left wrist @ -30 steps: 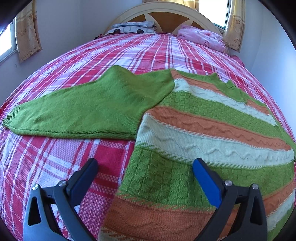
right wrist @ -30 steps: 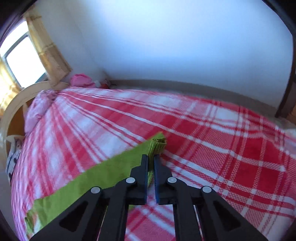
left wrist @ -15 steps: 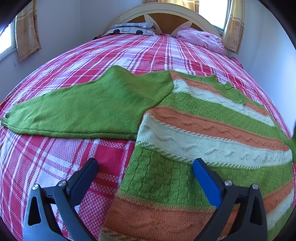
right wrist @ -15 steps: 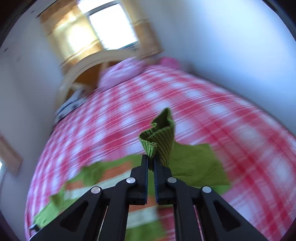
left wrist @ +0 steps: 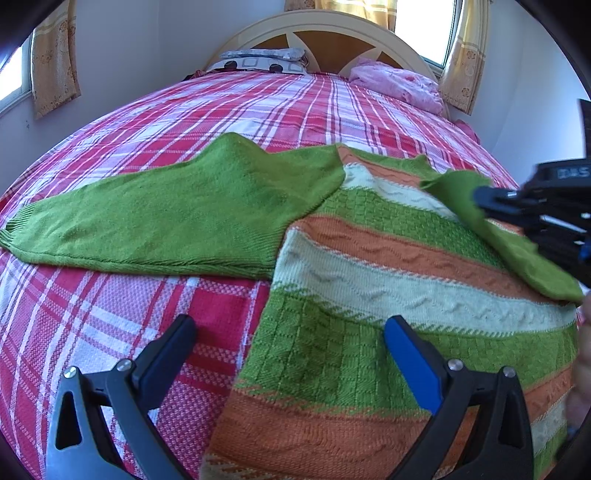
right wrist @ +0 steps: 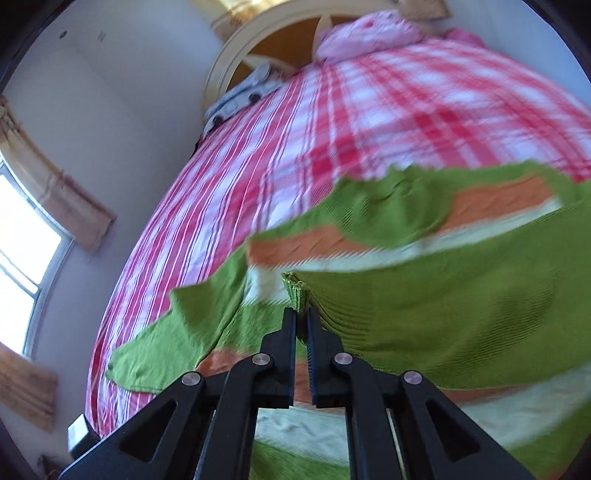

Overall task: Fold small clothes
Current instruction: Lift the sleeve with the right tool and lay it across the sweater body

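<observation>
A striped green, orange and cream knit sweater [left wrist: 388,266] lies flat on the bed. Its left green sleeve [left wrist: 166,218] stretches out to the left. My right gripper [right wrist: 301,317] is shut on the cuff of the right green sleeve [right wrist: 424,314] and holds it above the sweater's body; it also shows in the left wrist view [left wrist: 484,197], where the sleeve [left wrist: 498,229] drapes across the chest. My left gripper [left wrist: 288,332] is open and empty, low over the sweater's lower left edge.
The red and white plaid bedspread [left wrist: 240,107] covers the bed. A grey patterned pillow [left wrist: 262,61] and a pink bundle [left wrist: 399,83] lie by the curved headboard [left wrist: 325,35]. Walls and curtained windows surround the bed.
My right gripper has lifted the right sleeve cuff off the bed and carried it left over the sweater's body. The left gripper has stayed put and open.
</observation>
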### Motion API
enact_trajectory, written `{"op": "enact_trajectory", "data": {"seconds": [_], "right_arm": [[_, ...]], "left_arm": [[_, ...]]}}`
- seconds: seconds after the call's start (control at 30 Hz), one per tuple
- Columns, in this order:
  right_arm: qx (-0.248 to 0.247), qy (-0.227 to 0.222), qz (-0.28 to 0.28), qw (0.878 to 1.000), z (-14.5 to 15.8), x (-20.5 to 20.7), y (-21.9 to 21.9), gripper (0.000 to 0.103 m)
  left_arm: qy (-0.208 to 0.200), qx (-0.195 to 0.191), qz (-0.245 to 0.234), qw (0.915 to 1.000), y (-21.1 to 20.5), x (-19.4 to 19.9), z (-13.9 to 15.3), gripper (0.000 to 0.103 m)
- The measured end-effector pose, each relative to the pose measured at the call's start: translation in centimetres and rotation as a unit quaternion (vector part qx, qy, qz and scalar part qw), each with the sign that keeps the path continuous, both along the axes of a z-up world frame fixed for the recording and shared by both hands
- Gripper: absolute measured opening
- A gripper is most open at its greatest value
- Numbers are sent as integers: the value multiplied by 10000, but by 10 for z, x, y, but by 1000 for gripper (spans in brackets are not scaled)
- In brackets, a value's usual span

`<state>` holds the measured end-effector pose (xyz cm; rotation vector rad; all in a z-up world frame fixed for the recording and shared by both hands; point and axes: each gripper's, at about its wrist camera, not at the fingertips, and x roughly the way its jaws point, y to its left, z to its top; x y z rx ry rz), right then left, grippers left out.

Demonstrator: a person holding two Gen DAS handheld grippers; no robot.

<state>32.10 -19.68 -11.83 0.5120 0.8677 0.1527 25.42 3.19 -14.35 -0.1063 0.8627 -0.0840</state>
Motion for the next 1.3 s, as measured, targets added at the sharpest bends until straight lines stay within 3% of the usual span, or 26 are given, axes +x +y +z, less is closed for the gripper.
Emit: {"op": "enact_trajectory", "data": {"seconds": [0.63, 0.8, 0.9, 0.97, 1.1, 1.23, 1.3], "right_arm": [[704, 60, 917, 9933, -39, 37, 53, 6], [1427, 399, 1120, 9826, -57, 47, 46, 9], [1665, 516, 1308, 9760, -49, 46, 38, 9], [1472, 172, 1294, 9805, -29, 34, 26, 9], [-125, -289, 768, 9965, 7, -9, -10, 9], [-1413, -26, 298, 9895, -3, -45, -39, 9], [-1665, 156, 114, 9859, -19, -51, -47, 9]], "left_arm": [[-73, -211, 8, 9997, 5, -1, 1, 103], [-62, -210, 13, 9998, 4, 0, 0, 103], [-60, -213, 13, 9998, 5, 0, 0, 103], [-60, -197, 12, 9998, 5, 0, 0, 103], [-55, -184, 12, 9998, 5, 0, 0, 103], [-40, -146, 8, 9999, 4, 1, -1, 103], [-23, -99, 6, 9999, 3, 2, -2, 103]]}}
